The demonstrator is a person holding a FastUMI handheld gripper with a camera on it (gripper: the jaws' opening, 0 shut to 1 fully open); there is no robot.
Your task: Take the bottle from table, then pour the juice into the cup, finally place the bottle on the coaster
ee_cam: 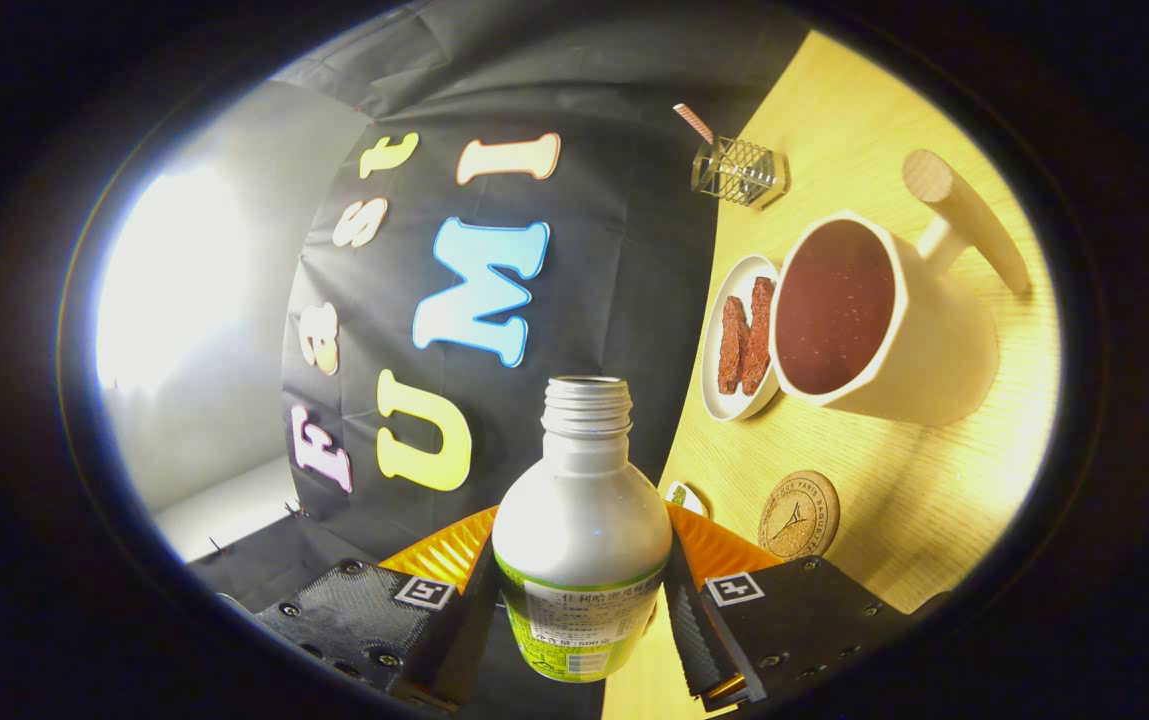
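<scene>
A white bottle [581,510] with a green label and an uncapped threaded neck sits between my fingers, and my gripper [579,580] is shut on it. The whole view is rolled, so the wooden table [894,500] stands tilted on the right. A cream cup [884,320] with a long wooden handle [964,215] rests on the table beyond the fingers; its inside looks dark reddish brown. A round cork coaster [799,514] lies on the table between the cup and my right finger.
A small white dish [734,340] with two brown strips lies beside the cup. Farther back stands a clear wire holder [739,170] with a striped straw. A small white object [686,497] peeks out beside the bottle's shoulder.
</scene>
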